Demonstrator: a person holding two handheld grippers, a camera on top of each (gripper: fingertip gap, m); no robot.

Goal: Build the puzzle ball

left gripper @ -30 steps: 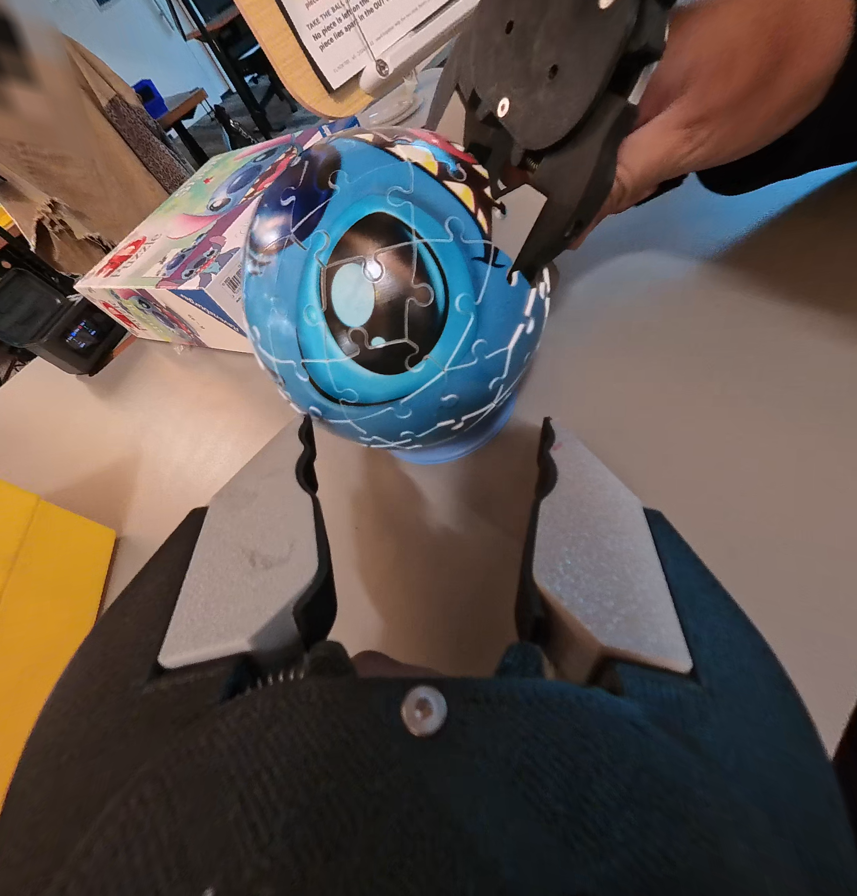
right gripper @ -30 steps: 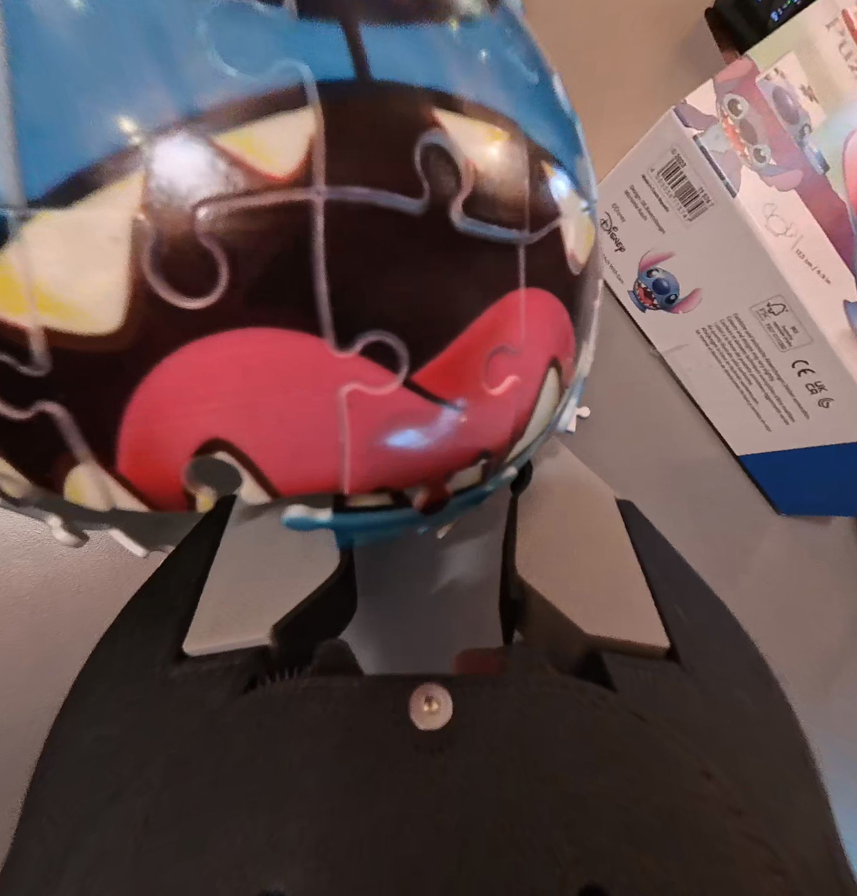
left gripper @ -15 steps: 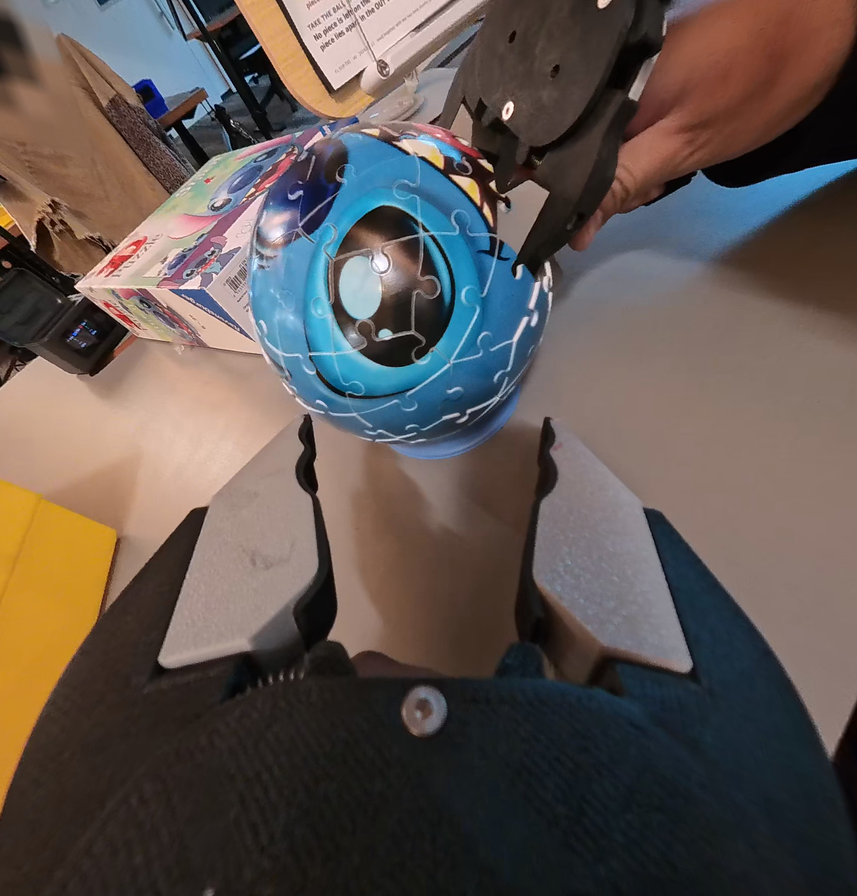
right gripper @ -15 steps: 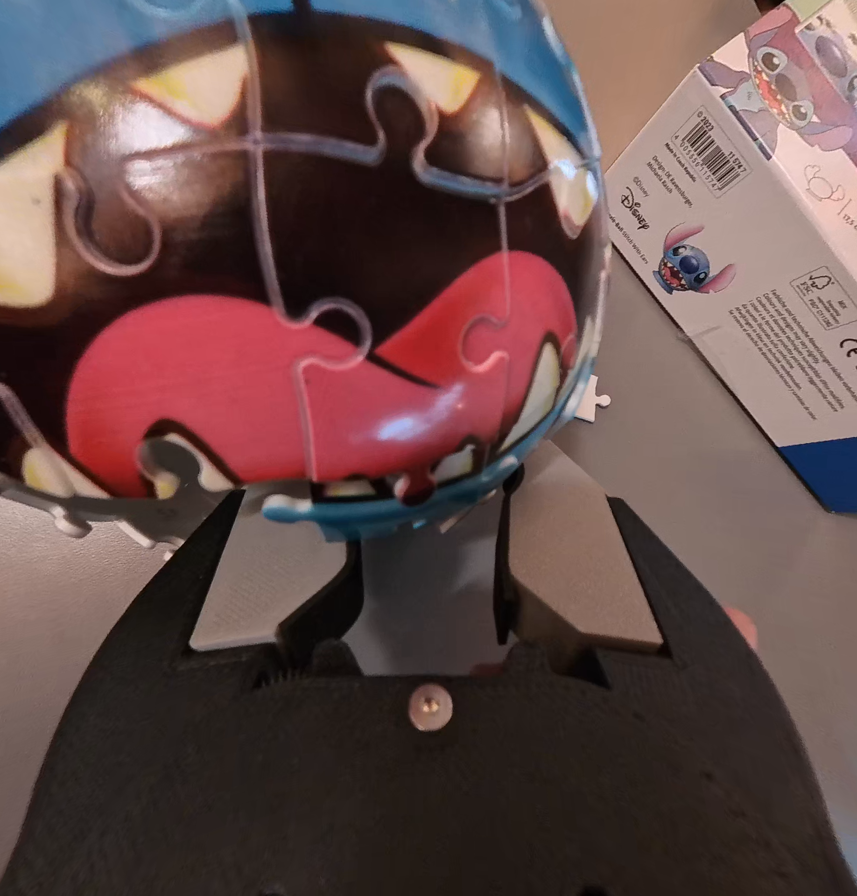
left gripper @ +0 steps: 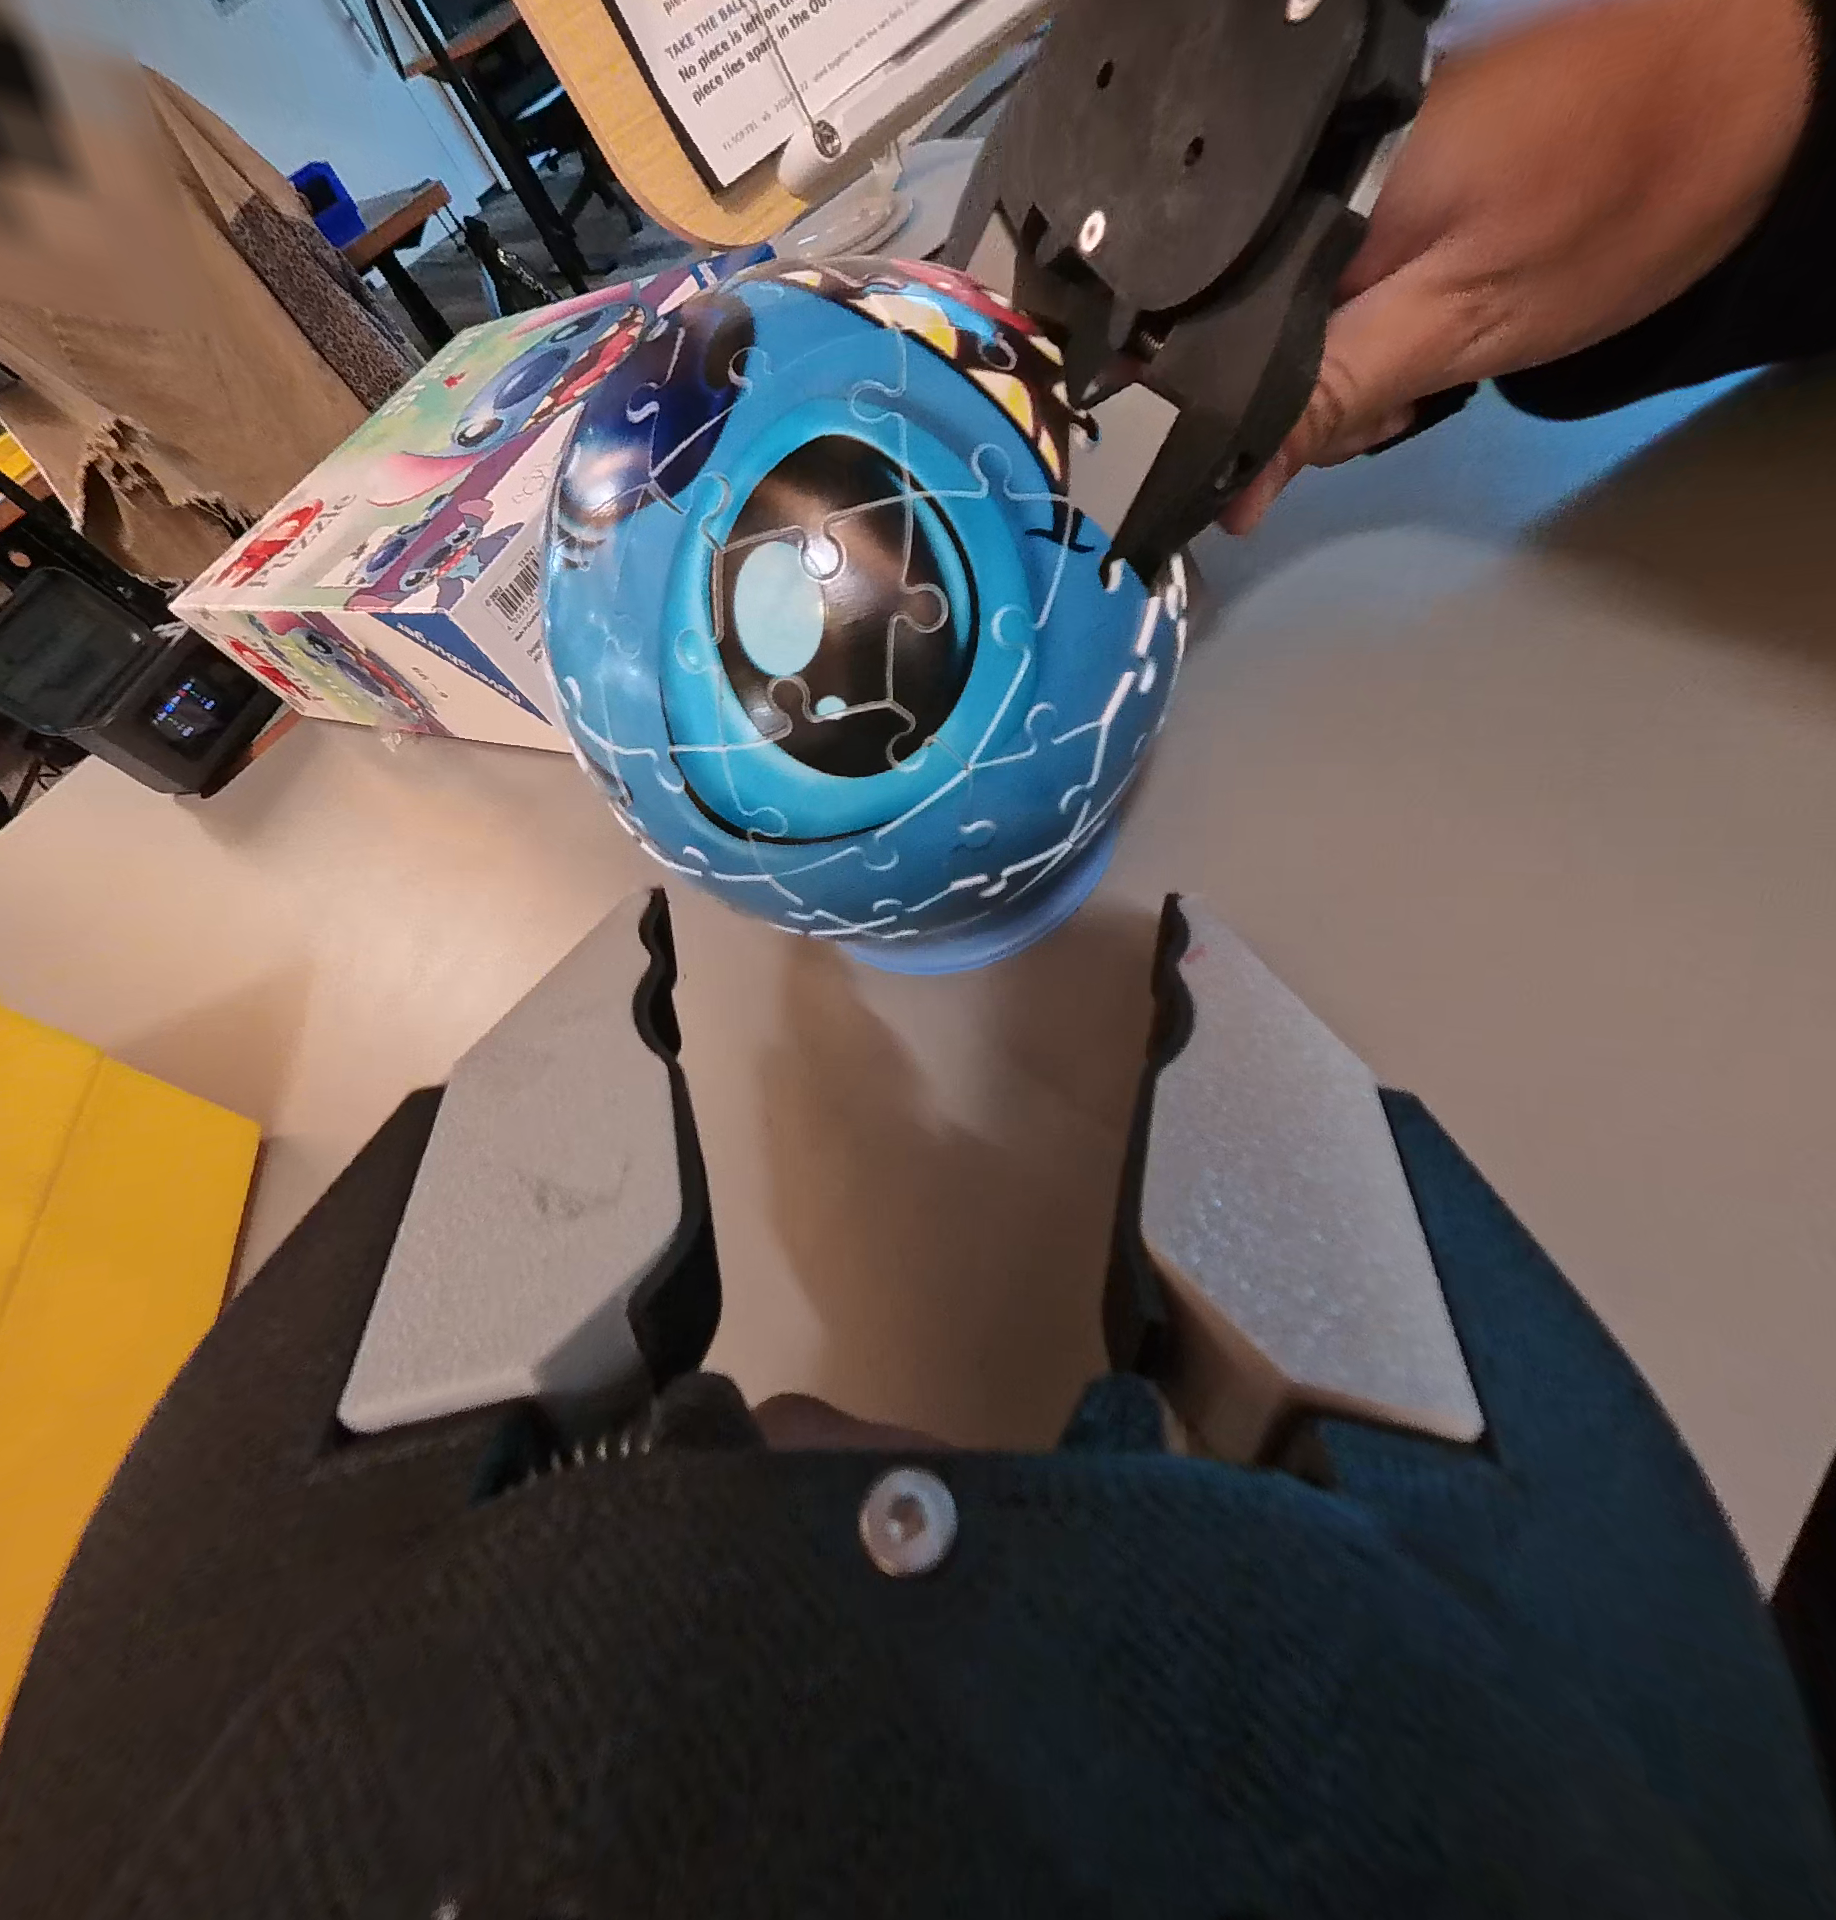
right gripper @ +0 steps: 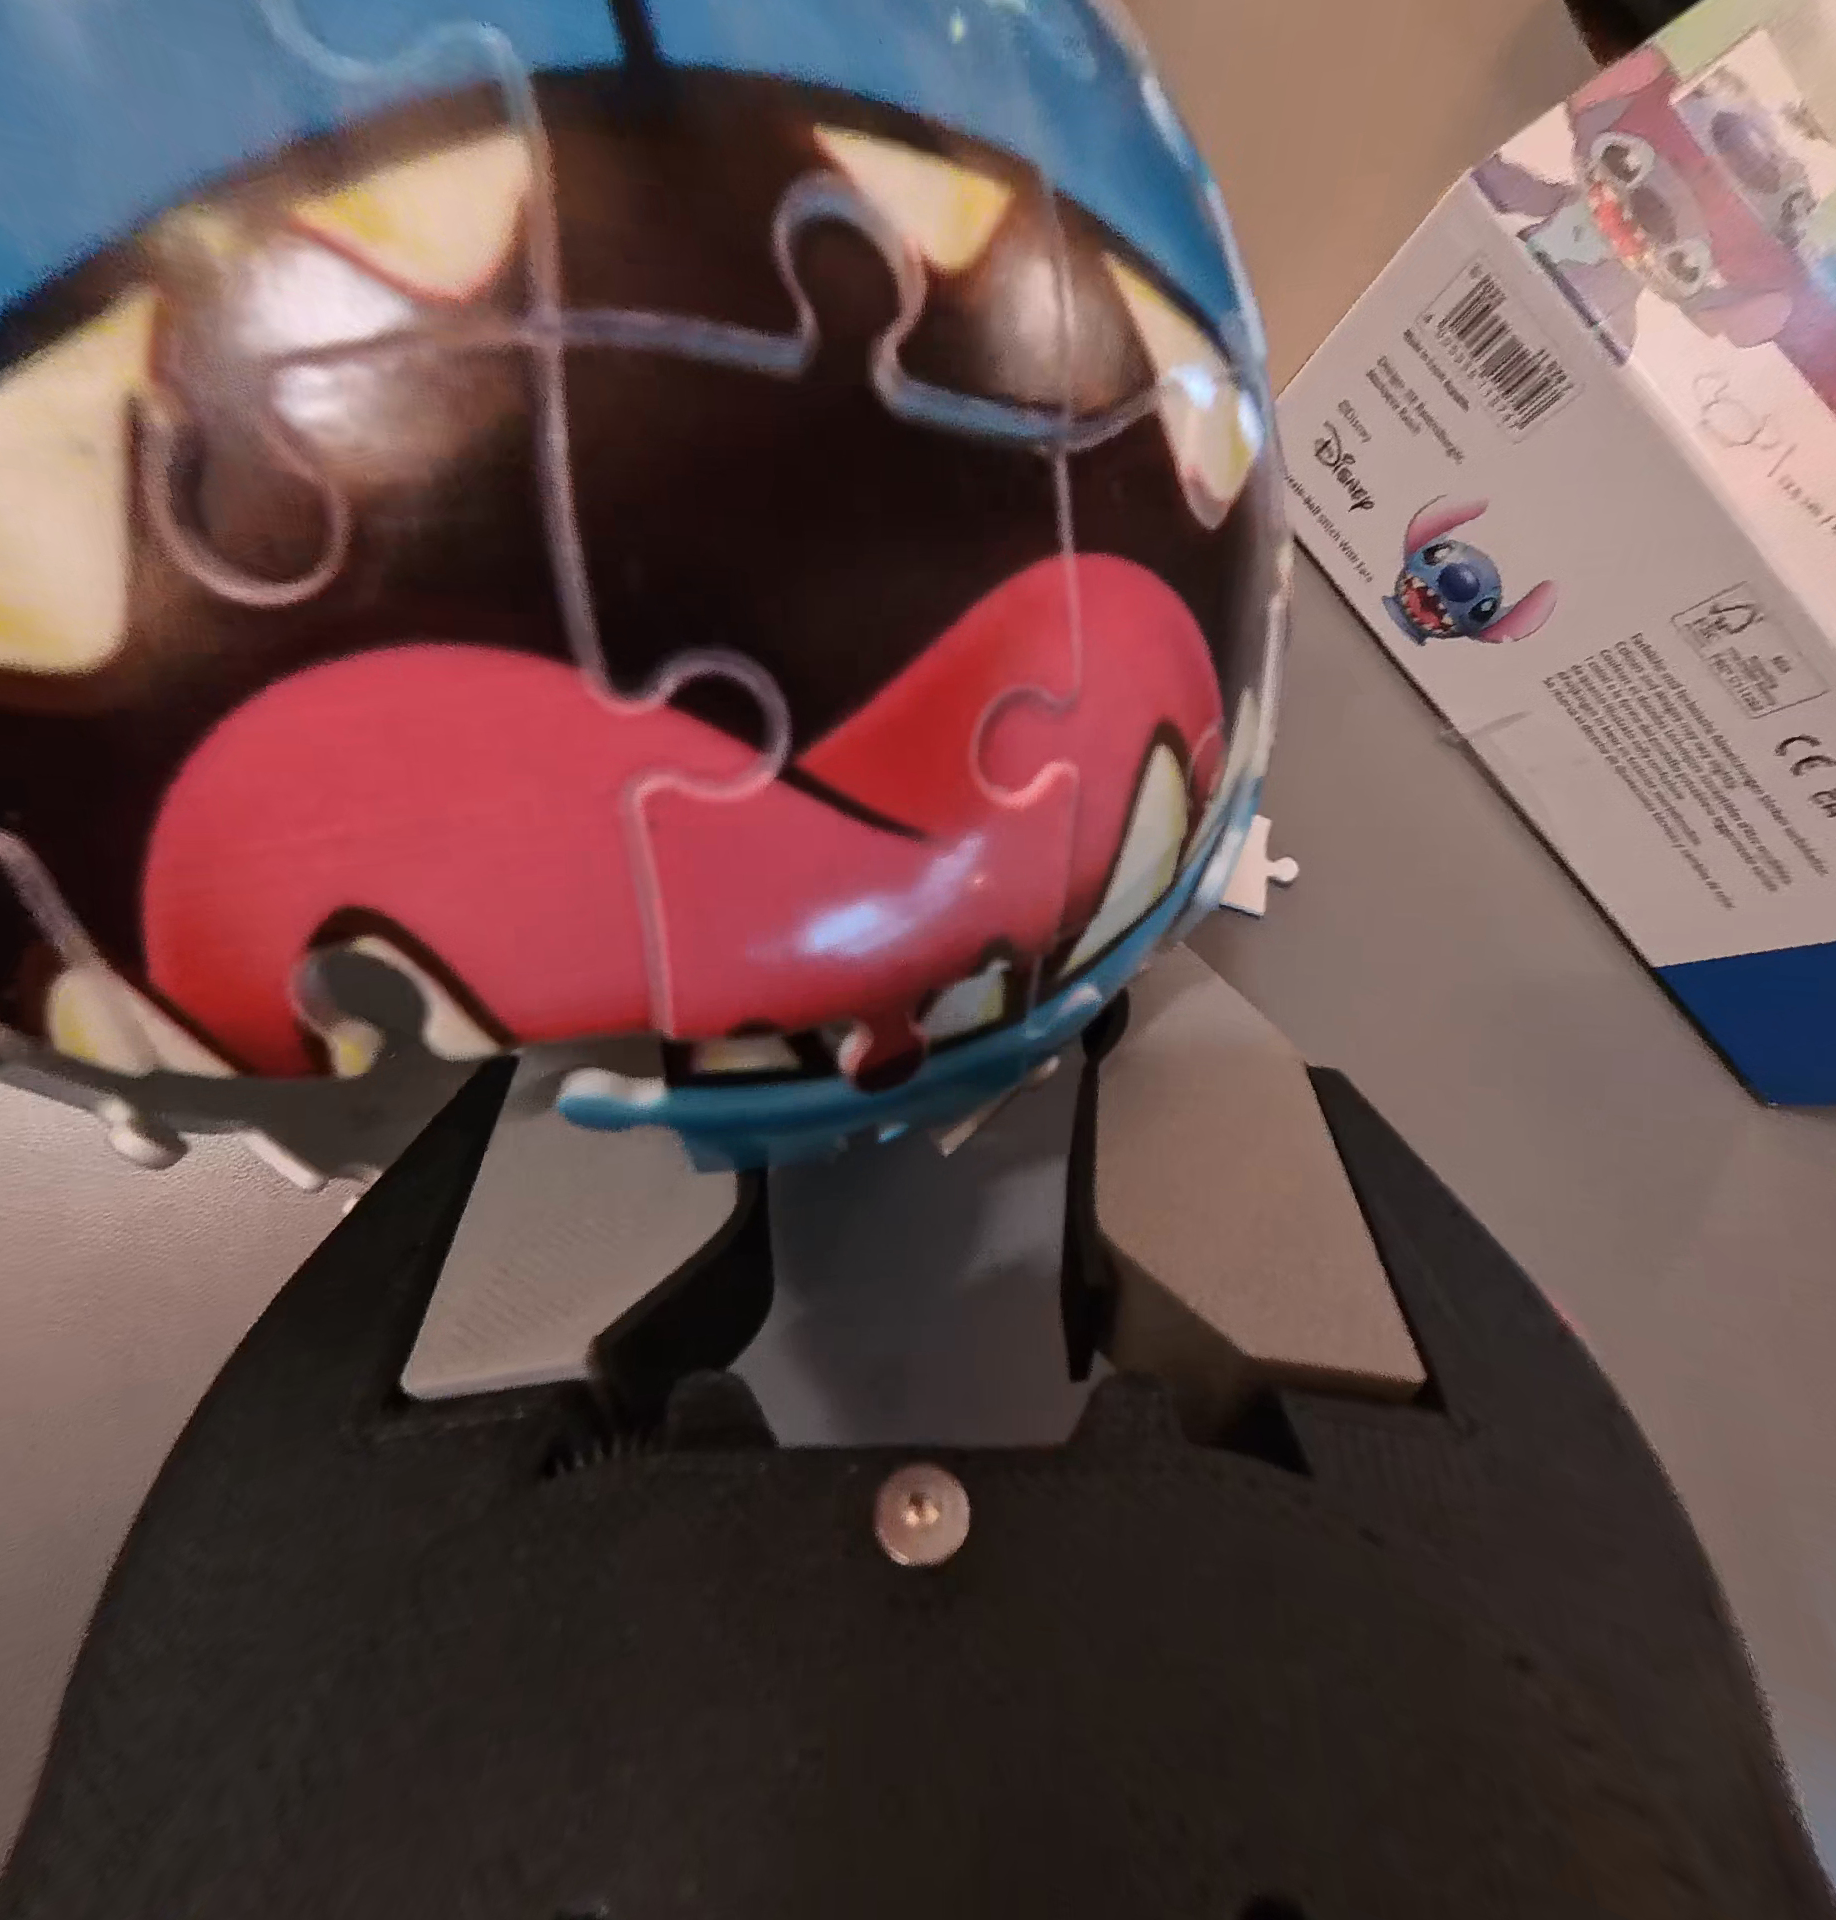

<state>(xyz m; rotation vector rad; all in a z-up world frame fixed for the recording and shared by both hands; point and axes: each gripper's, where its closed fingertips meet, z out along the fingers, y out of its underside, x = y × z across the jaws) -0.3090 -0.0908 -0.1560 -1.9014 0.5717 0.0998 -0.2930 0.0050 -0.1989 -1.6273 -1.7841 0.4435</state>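
Note:
The puzzle ball [left gripper: 862, 623] is blue with a black eye facing my left gripper and stands tilted on a blue base [left gripper: 971, 935] on the table. My left gripper [left gripper: 909, 920] is open and empty, just short of the base. My right gripper [left gripper: 1106, 483] comes in from the upper right, its fingertips against the ball's jagged open edge. In the right wrist view the ball [right gripper: 602, 582] shows a dark mouth and red tongue. My right gripper [right gripper: 794, 1049] has its jaws apart under the ball's lower rim. Its fingertips are partly hidden by the ball.
The puzzle box [left gripper: 374, 582] lies behind the ball to the left, and at the right in the right wrist view [right gripper: 1620, 540]. A loose white piece [right gripper: 1262, 868] lies by the ball. A yellow mat [left gripper: 62, 1247], a black device [left gripper: 114, 686] and a sign board [left gripper: 789, 83] ring the beige table [left gripper: 1516, 831]. To the loose white piece [right gripper: 1262, 868]: right tips about 6 cm, left tips about 20 cm.
The ball has tilted and turned slightly under my right gripper, which has shifted a little along its lower rim. My left gripper has stayed in place, open.

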